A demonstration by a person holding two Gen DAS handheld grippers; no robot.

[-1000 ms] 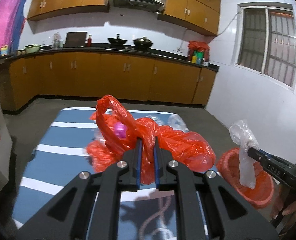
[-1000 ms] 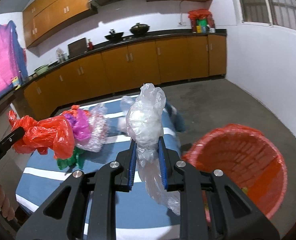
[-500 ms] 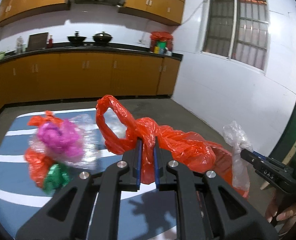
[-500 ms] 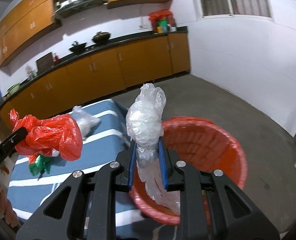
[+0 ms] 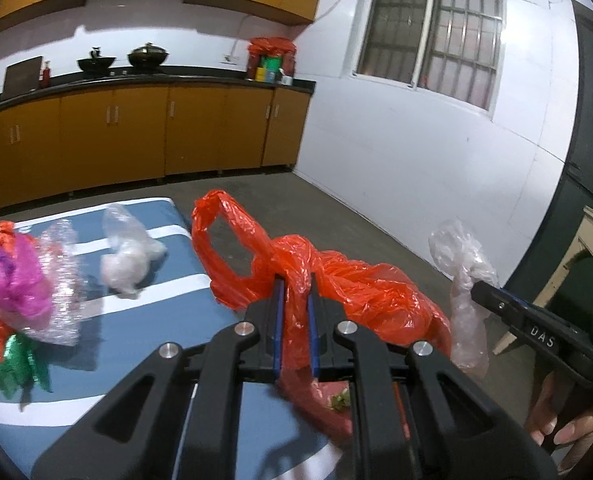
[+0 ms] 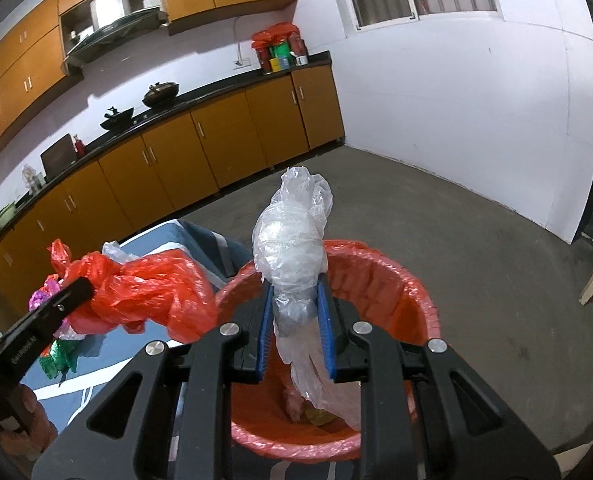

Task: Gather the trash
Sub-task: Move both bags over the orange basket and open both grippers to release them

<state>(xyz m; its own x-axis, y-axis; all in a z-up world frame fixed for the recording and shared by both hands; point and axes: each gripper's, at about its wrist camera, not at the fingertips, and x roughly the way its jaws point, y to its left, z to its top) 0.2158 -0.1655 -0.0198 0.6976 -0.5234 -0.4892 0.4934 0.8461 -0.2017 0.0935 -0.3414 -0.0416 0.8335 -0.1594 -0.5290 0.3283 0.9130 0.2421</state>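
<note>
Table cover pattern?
Blue with white stripes on the table cover; clearest in the left wrist view.

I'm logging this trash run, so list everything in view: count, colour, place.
red plastic bag: one, red, pinched in the left claw
clear plastic bag: one, clear, pinched in the right claw over the bin
trash bin: one, red, on the floor beside the table
loose clear bag: one, clear, on the table
wrapper bundle: one, pink, red, green, on the table
table: one, blue, white stripes
left claw: black, blue pads, shut
right claw: black, blue pads, shut
</note>
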